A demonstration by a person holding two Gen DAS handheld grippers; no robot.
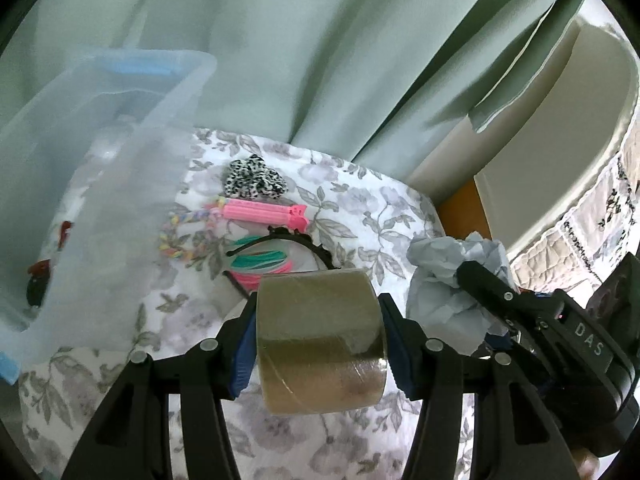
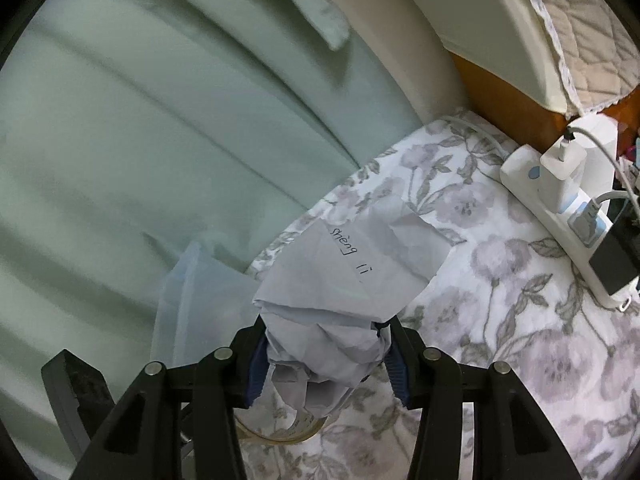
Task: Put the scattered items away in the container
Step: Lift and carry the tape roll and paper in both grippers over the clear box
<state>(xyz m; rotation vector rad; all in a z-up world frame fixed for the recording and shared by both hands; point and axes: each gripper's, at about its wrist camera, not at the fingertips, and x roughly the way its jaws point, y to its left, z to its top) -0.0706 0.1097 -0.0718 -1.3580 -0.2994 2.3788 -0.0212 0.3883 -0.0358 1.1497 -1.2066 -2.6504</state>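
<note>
My left gripper is shut on a roll of brown packing tape, held clear above the floral cloth. The clear plastic container with a blue latch stands to the left, some dark and red items inside. On the cloth lie a black-and-white scrunchie, a pink hair clip, a braided pastel band, a black headband and teal and pink hair ties. My right gripper is shut on a crumpled sheet of paper with handwriting, seen at the right of the left wrist view too.
A pale green curtain hangs behind the floral cloth. At the right edge sits a white power strip with chargers and cables plugged in. A white padded piece of furniture with a quilted cover stands beyond.
</note>
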